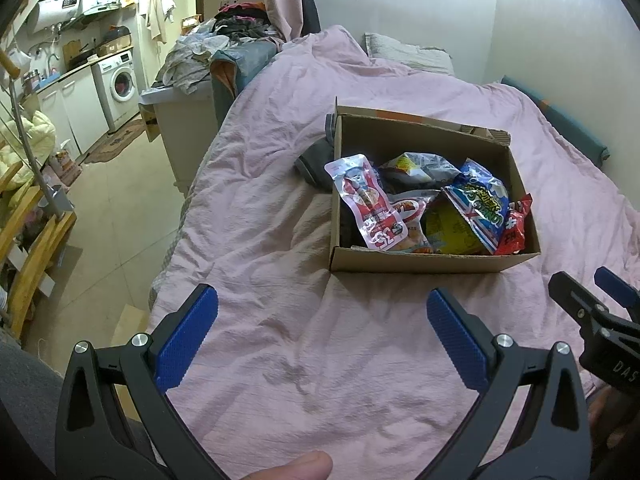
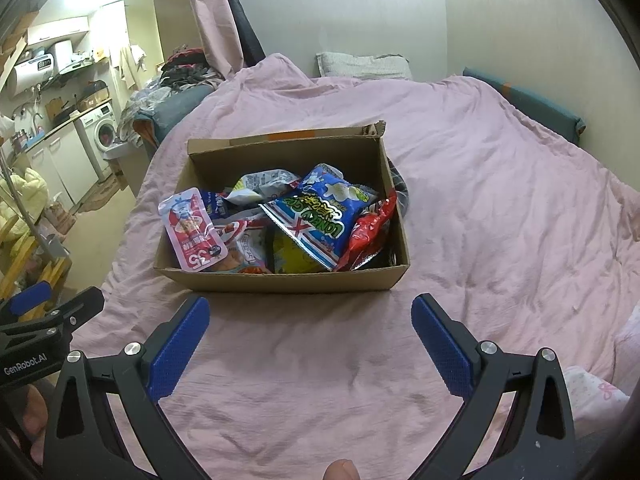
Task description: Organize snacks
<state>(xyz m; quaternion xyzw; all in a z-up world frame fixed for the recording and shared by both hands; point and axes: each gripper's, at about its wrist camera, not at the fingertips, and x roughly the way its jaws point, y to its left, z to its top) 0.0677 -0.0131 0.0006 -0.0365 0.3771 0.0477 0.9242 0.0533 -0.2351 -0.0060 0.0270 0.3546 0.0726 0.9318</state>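
Observation:
An open cardboard box [image 1: 416, 262] [image 2: 280, 282] sits on the pink bedcover, full of snack packets. A pink pouch [image 1: 366, 200] [image 2: 192, 230] leans at its left side. A blue chip bag [image 1: 480, 204] [image 2: 324, 208] lies on top, with a red packet [image 1: 518, 224] [image 2: 370, 232] at the right and a yellow packet [image 2: 294, 258] underneath. My left gripper [image 1: 322, 300] hovers open over bare bedcover, short of the box. My right gripper [image 2: 310, 312] is open too, just in front of the box, holding nothing.
The pink bedcover [image 2: 500, 208] spreads wide around the box. A dark garment [image 1: 316, 164] lies behind the box. A pillow [image 2: 360, 65] rests by the wall. Left of the bed are a clothes pile [image 1: 208, 52], floor and a washing machine [image 1: 118, 80].

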